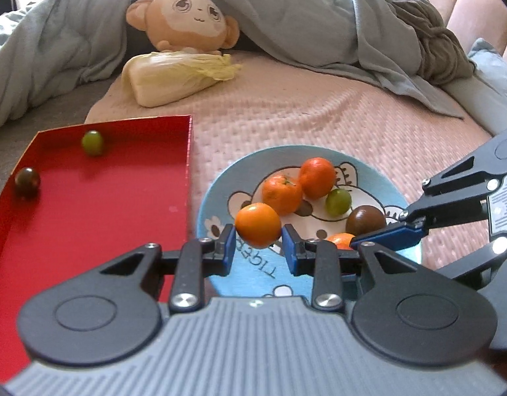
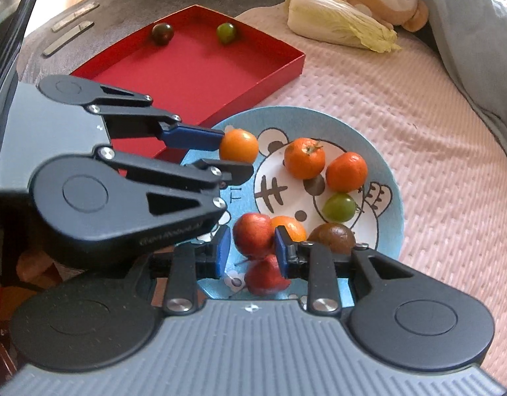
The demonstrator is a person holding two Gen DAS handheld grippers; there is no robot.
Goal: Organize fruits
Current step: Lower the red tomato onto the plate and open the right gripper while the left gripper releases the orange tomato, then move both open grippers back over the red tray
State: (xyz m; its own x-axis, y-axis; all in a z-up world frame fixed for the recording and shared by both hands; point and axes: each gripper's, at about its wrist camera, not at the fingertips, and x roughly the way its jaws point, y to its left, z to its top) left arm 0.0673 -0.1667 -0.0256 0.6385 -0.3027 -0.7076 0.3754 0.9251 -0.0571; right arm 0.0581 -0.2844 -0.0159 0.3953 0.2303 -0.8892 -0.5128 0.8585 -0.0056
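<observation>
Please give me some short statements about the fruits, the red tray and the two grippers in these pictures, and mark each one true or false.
1. The left gripper holds an orange fruit between its fingers. True.
2. The red tray holds five fruits. False: only two lie in it, a green fruit and a dark fruit.
3. The right gripper has a red fruit between its fingers. True.
4. The cabbage lies on the blue plate. False: it lies on the pink cover beside the plush toy.
5. The blue plate is empty. False: several fruits are on it.
</observation>
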